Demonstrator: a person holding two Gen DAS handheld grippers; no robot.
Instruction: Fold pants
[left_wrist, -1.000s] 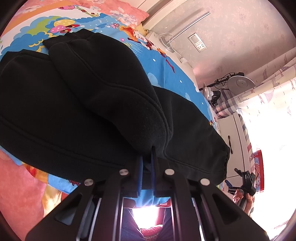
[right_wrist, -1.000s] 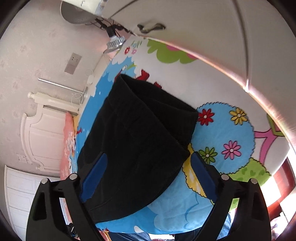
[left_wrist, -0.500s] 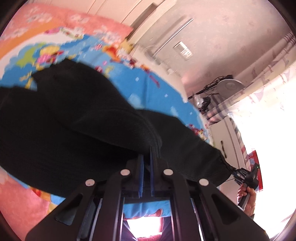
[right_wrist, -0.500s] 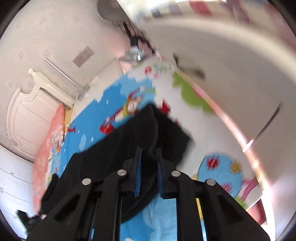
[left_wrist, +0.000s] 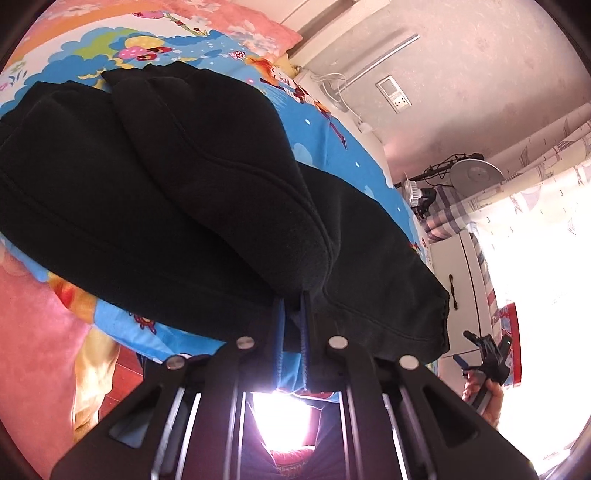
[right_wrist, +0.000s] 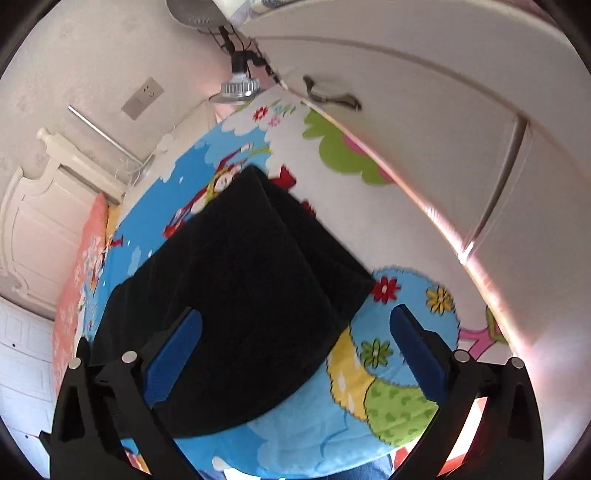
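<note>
Two grippers on my feeds. Left gripper (left_wrist: 291, 306) at 6 o'clock in its view is clenched on a fold of the black pants (left_wrist: 177, 184), cloth pinched between the blue pads. Right gripper (right_wrist: 295, 332) has jaws spreading wide, opening; the pants' corner shows between the pads (right_wrist: 177, 343) but neither presses it.

Pants lie folded on the cartoon bedsheet (right_wrist: 388, 387), leg layers stacked, spanning from 9 to 4 o'clock in left view.

Beyond: pink pillow (left_wrist: 258, 22) at 12 o'clock, headboard (right_wrist: 40, 206) at 9 in right view. White cabinet (right_wrist: 443, 122) runs tight along the bed's far edge, 1-3 o'clock. Bare sheet at 4-5 o'clock gives free room. Wall socket (left_wrist: 393, 94), fan (left_wrist: 476, 173), curtain (left_wrist: 535, 166) w/ bright window behind. The person's right hand (left_wrist: 484, 395) shows at 4 in left view.
</note>
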